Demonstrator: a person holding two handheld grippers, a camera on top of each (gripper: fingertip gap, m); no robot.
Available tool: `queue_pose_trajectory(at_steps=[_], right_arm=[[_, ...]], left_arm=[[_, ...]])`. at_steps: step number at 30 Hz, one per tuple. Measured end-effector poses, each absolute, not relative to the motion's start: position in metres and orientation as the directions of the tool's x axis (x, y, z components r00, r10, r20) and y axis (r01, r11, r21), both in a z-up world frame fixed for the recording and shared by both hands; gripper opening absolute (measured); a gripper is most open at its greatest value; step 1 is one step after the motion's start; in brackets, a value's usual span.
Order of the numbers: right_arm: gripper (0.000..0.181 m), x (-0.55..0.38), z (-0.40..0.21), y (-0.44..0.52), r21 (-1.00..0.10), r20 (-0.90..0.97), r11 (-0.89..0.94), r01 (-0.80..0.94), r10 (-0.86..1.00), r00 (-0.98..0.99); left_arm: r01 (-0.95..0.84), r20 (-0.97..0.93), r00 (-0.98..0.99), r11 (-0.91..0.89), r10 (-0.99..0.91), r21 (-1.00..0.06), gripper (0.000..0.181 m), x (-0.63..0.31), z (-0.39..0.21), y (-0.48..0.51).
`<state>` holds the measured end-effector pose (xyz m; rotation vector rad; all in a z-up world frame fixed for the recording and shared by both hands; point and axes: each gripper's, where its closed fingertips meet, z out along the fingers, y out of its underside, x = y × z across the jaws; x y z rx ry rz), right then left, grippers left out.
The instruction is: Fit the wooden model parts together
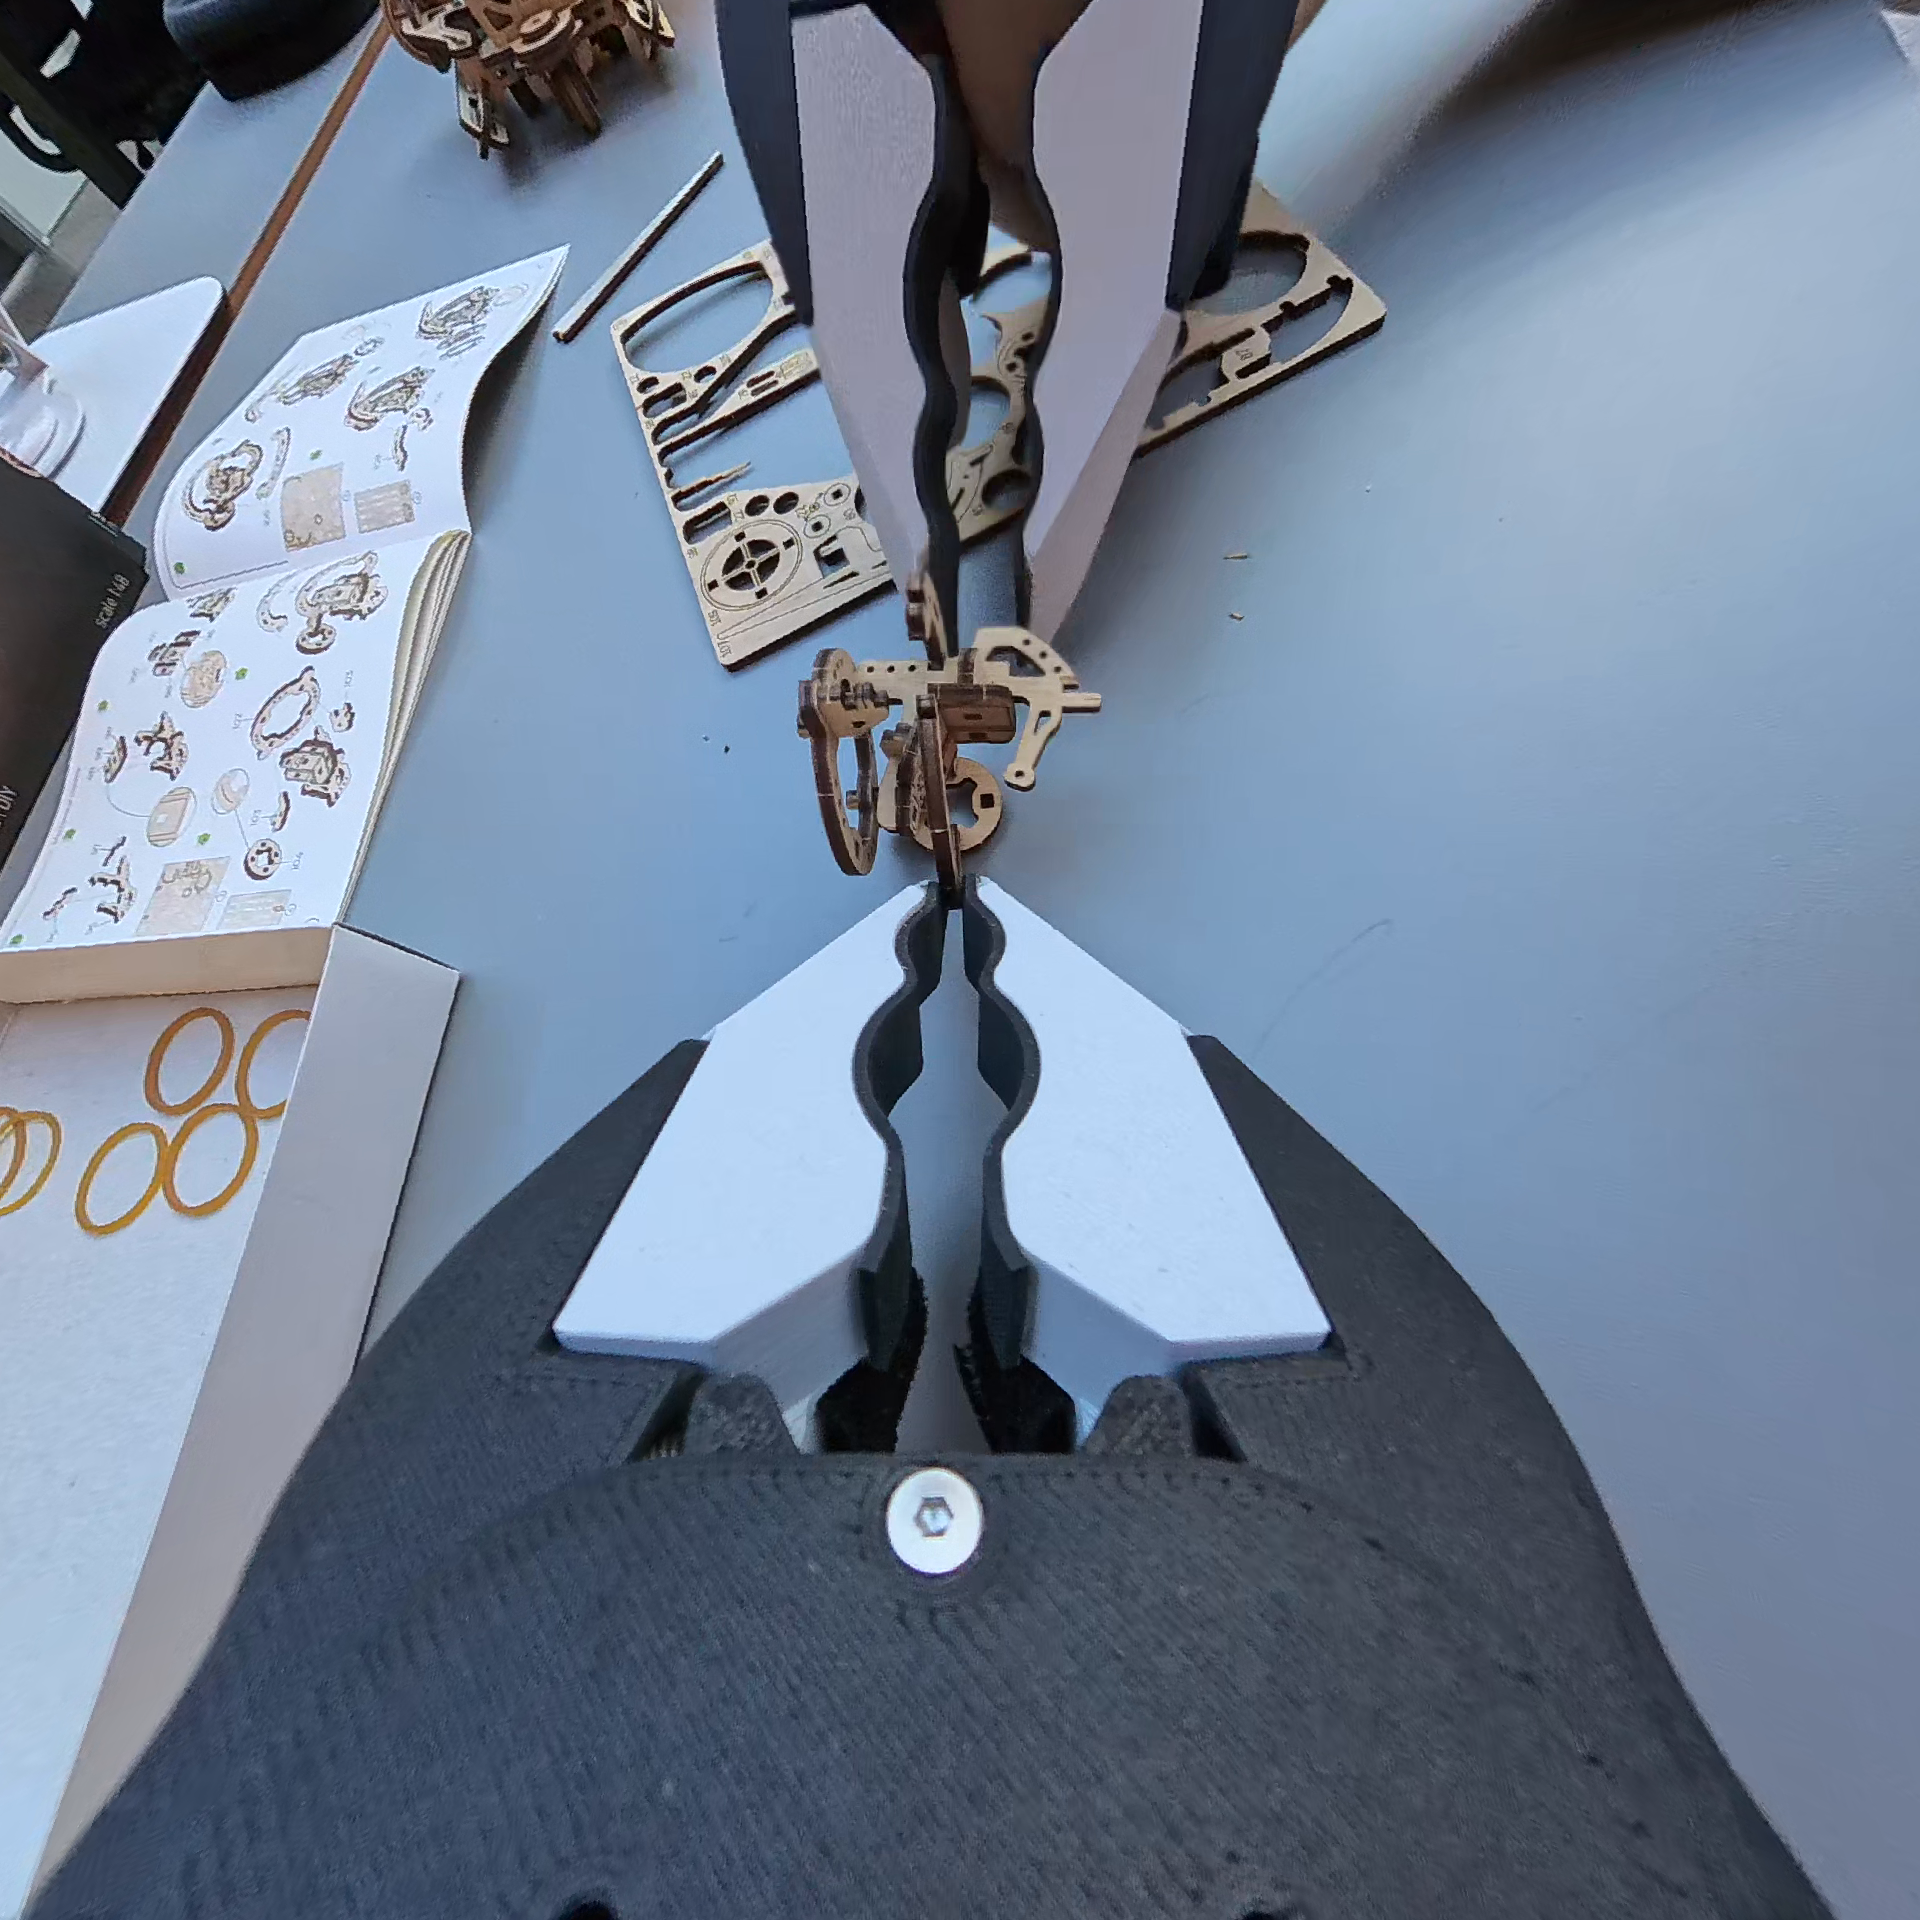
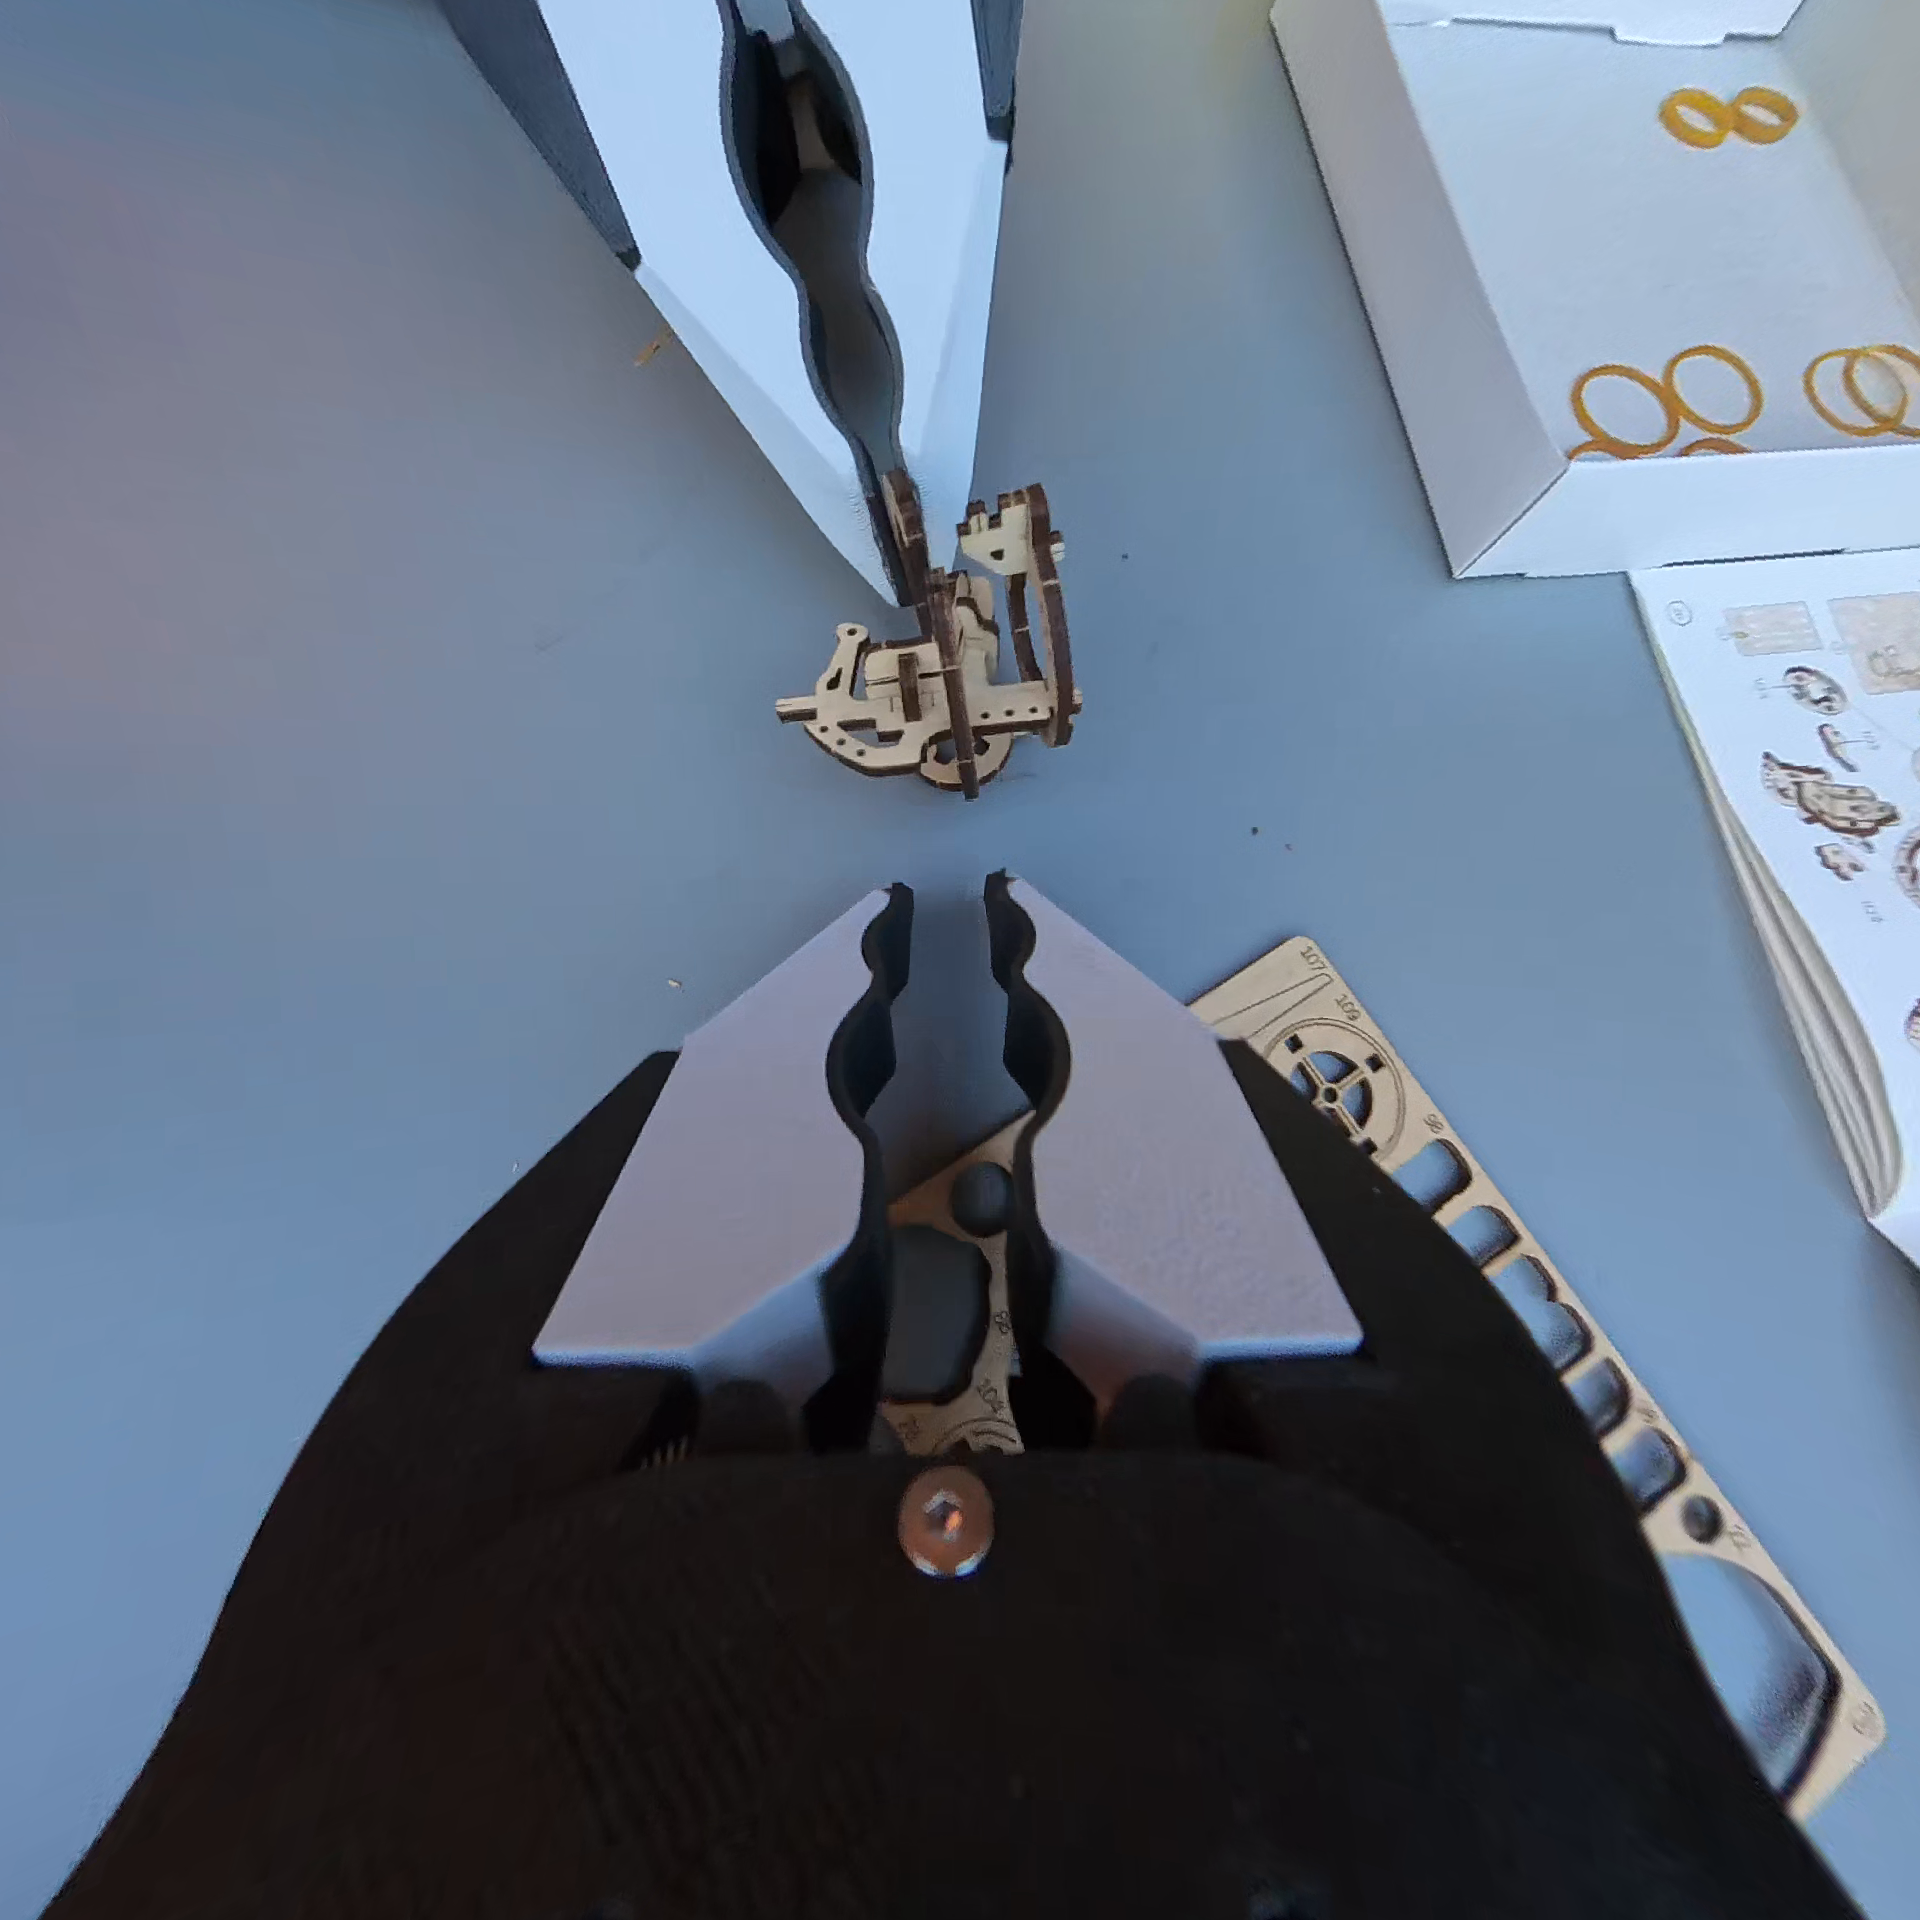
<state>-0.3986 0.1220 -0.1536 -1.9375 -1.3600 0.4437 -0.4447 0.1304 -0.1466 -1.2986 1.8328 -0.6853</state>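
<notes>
A small wooden sub-assembly [image 1: 935, 748] of several slotted plywood parts hangs just above the grey table [image 1: 1507, 883]. My left gripper [image 1: 951, 894] is shut on its near edge and holds it up; in the right wrist view the left gripper [image 2: 920, 561] comes in from the top, pinching the sub-assembly [image 2: 935, 686]. My right gripper [image 2: 948, 888] stands a short way in front of it with its jaws a narrow gap apart. In the left wrist view the right gripper [image 1: 971, 608] has a small wooden bit [image 1: 920, 611] against one fingertip; I cannot tell if it is gripped.
A laser-cut plywood sheet [image 1: 748, 499] lies under the right gripper, also in the right wrist view [image 2: 1455, 1247]. An open instruction booklet [image 1: 260, 675], a white box tray with yellow rubber bands [image 1: 156, 1143], a thin wooden stick [image 1: 639, 249] and a larger built model [image 1: 520, 62] lie to the left. The tips of one gripper are about 6 cm away from the tips of the other. The left gripper is farther from the thin wooden stick [image 1: 639, 249], some 30 cm, than the right, some 25 cm.
</notes>
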Motion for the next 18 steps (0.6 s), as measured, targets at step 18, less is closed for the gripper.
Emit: queue_pose_trajectory(at_steps=[18], right_arm=[[0.001,-0.419,-0.118,0.117,-0.857,0.103,-0.110,0.504,0.921,0.376]], left_arm=[[-0.525,-0.235,-0.221,0.318,-0.947,-0.790,0.001,-0.445,-0.147,0.119]])
